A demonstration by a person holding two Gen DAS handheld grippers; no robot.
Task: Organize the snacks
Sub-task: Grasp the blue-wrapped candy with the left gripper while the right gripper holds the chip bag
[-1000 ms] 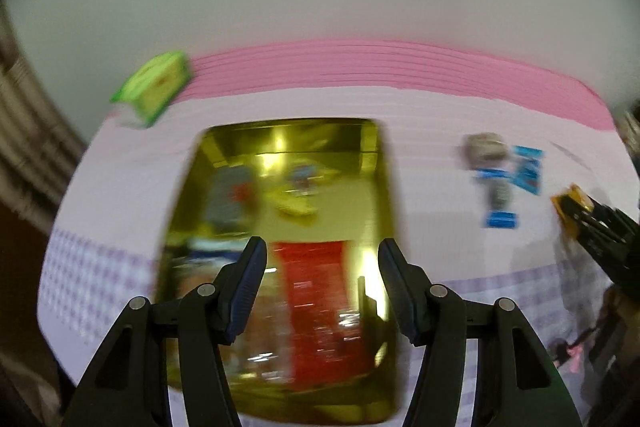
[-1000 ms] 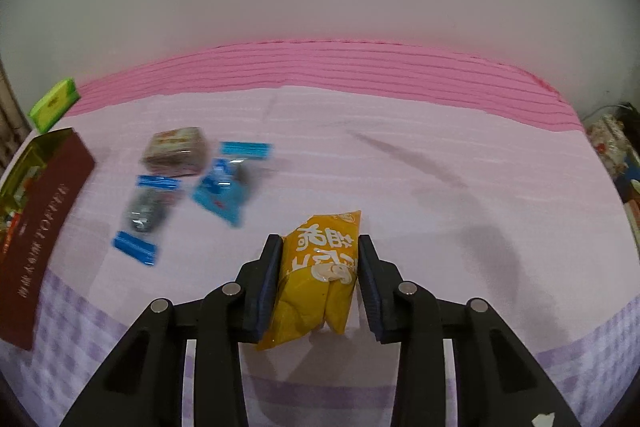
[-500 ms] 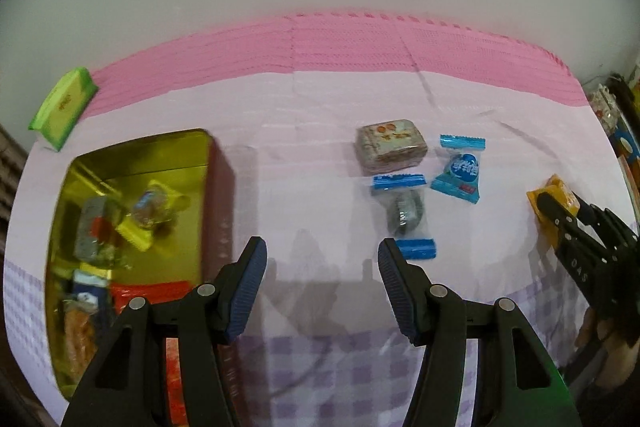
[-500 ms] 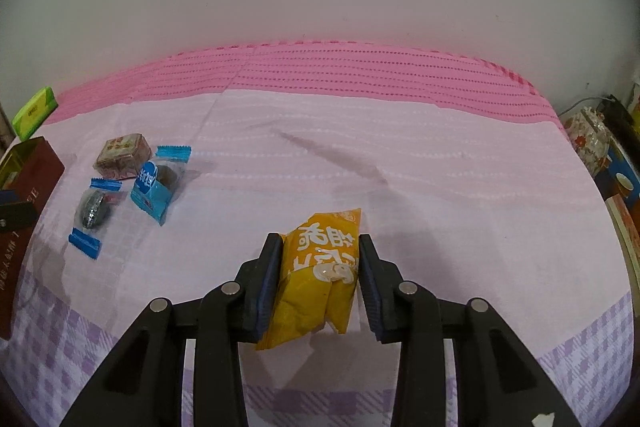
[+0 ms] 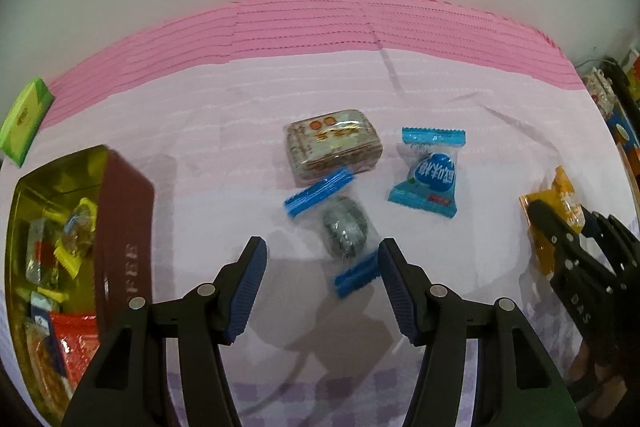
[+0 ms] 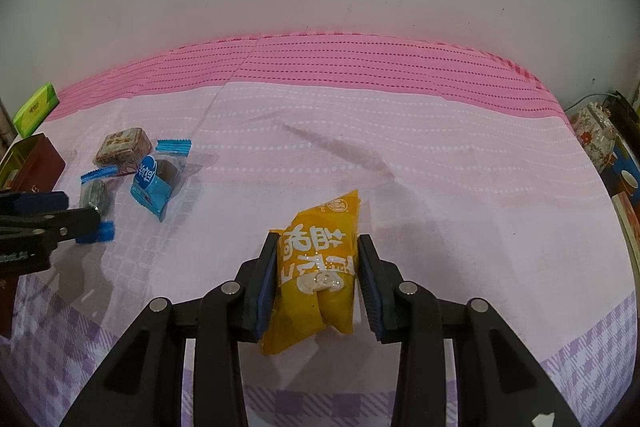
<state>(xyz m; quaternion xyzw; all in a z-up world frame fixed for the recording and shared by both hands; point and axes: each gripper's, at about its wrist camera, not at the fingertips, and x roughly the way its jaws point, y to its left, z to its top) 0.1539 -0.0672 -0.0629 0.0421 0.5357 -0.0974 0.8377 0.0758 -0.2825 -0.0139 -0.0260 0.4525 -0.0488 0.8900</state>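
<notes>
My right gripper (image 6: pixel 317 263) is shut on a yellow snack packet (image 6: pixel 318 273), held above the pink cloth; it also shows at the right of the left wrist view (image 5: pixel 554 223). My left gripper (image 5: pixel 320 267) is open and empty, just short of a clear candy with blue ends (image 5: pixel 345 229). Beyond it lie a brown wrapped cake (image 5: pixel 334 145) and a blue candy packet (image 5: pixel 430 173). A gold tin with maroon sides (image 5: pixel 120 211) at the left holds several snacks.
A green box (image 5: pixel 25 119) lies at the far left by the wall. Cluttered items (image 6: pixel 600 143) stand past the cloth's right edge. The pink and lilac cloth (image 6: pixel 400 147) covers the table up to the white wall.
My left gripper has swung right from over the gold tin to the loose candies and come closer to them. The right gripper keeps the yellow packet and has shifted slightly.
</notes>
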